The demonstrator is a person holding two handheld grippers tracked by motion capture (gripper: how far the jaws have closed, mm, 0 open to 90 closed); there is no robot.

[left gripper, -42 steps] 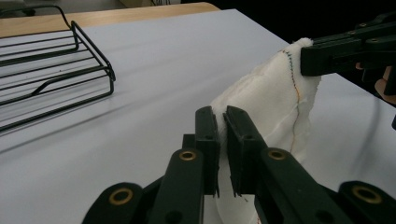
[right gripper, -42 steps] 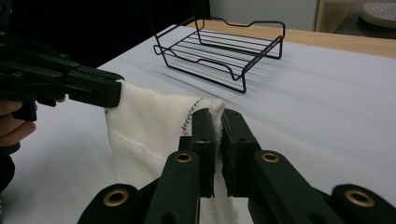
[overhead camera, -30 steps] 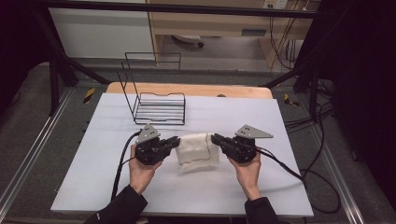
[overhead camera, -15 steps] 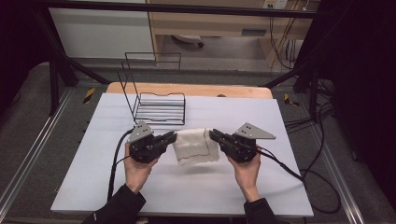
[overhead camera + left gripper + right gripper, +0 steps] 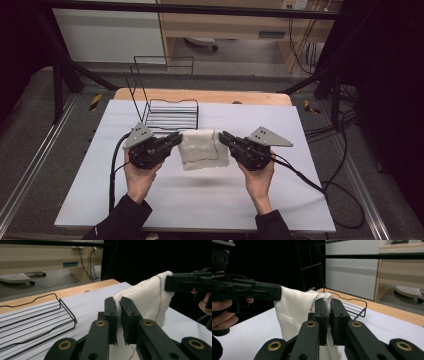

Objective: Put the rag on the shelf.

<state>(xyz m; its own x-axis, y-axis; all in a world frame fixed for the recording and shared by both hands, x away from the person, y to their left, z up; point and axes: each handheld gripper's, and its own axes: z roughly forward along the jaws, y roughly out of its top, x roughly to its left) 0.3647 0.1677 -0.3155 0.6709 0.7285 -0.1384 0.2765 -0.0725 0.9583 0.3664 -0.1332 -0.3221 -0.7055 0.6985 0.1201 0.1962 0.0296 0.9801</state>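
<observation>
1. Small cream-white woven cloth with a thin red-and-dark stitched seam (image 5: 203, 149) hangs in the air between the two grippers, above the white table sheet (image 5: 200, 200), just in front of the black wire rack (image 5: 170, 114).
2. Left gripper (image 5: 176, 138): jaws clenched on the cloth's left top corner; in the left gripper view the fabric is pinched between the pads (image 5: 119, 315).
3. Right gripper (image 5: 223, 137): jaws clamped on the right top corner, fabric bunched between the pads (image 5: 327, 312).
4. Handling, my read: very light, fully limp. The span between the grips sags and the lower edge drapes free. No stiffness to rely on.
5. Weave looks coarse and grippy, so slip risk is low while the pinch holds. Frayed edge could pull out if gripped too near the rim.
6. Best hold: the two top corners, slightly inboard of the hem, as now. Keep both grips level and apart so the cloth stays spread.
7. Not fragile. Main snag risk is the rack wires close behind it.
</observation>
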